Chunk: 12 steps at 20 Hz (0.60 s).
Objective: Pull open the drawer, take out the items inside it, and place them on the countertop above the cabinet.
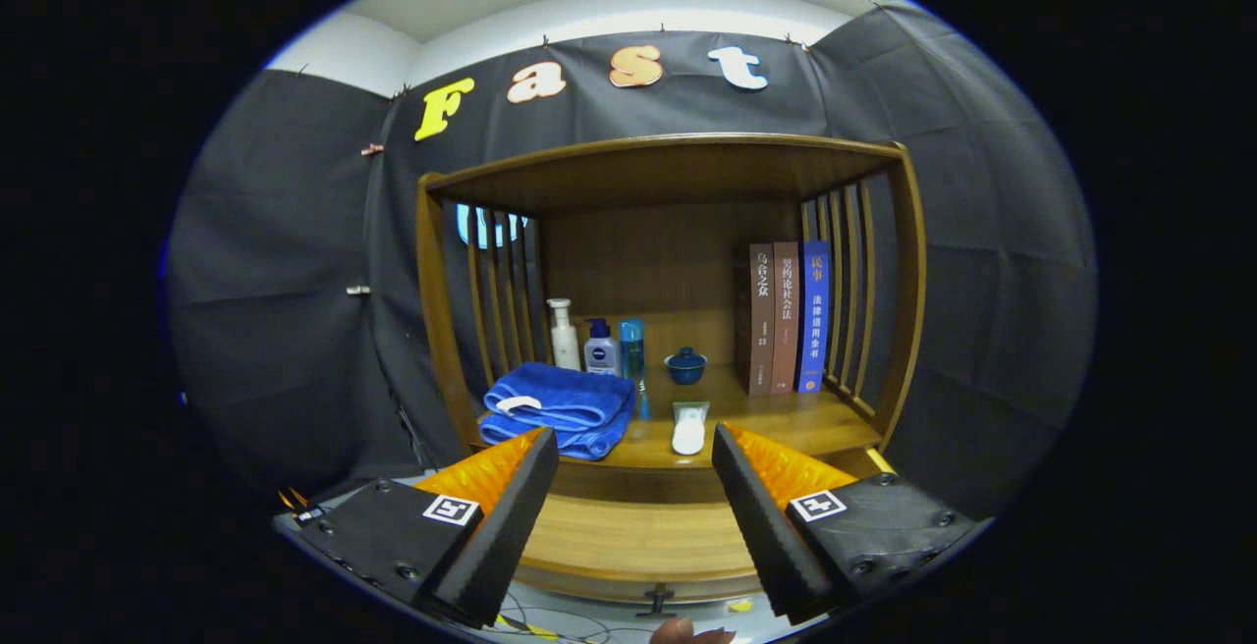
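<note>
A: Item one?
B: Wooden cabinet (913, 261), open-fronted, slatted sides, against the black cloth wall. Landmark for all entries below.

A: Gripper?
B: Gripper (635, 448), in front of the cabinet, fingers spread wide, nothing between them. No contact with the cabinet.

A: Drawer?
B: Drawer (638, 536), below the cabinet's countertop, front panel flush, closed. Dark handle (656, 602) at the lower middle of the front. Contents hidden.

A: Countertop?
B: Countertop (786, 423), the cabinet's open shelf. Several items on it.

A: Left part of the cabinet?
B: Folded blue towel (560, 408), front left of the countertop, with a white loop on top. Behind it, near the cabinet's back left: white pump bottle (563, 335), small blue-capped bottle (601, 349), slim blue bottle (632, 349), upright in a row.

A: Middle?
B: Small blue lidded bowl (685, 365), toward the cabinet's back. White tube (689, 428), lying flat near the front edge.

A: Right?
B: Three books (786, 315), upright, side by side by the cabinet's right slats; two brown, one blue.

A: Anything else?
B: Part of a fingertip (687, 632), below the drawer handle.
</note>
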{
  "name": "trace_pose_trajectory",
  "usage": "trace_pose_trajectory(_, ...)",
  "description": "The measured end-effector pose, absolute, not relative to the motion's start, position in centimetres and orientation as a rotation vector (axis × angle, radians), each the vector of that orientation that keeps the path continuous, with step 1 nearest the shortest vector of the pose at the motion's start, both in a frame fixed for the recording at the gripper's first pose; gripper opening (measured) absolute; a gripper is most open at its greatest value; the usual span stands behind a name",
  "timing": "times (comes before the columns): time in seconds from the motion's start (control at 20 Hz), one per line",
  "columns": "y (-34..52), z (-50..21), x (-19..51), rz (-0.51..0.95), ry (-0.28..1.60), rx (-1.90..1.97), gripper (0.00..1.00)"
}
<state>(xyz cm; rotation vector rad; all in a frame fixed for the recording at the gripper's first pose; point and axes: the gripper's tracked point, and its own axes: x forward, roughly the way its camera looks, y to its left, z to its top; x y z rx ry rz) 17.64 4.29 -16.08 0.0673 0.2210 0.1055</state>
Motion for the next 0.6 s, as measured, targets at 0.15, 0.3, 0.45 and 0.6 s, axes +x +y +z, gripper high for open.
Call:
trace_pose_trajectory(0.15, 3.9, -16.7, 15.0, 0.1, 0.132, 0.082, 0.99)
trace_pose_trajectory(0.3, 2.9, -19.9, 12.5, 0.073, 0.12, 0.048, 0.99)
trace_pose_trajectory(0.45, 1.9, -24.4, 11.0, 0.045, 0.148, 0.051, 0.99)
trace_pose_trajectory(0.6, 1.1, -29.1, 10.5, 0.016, 0.192, 0.052, 0.99)
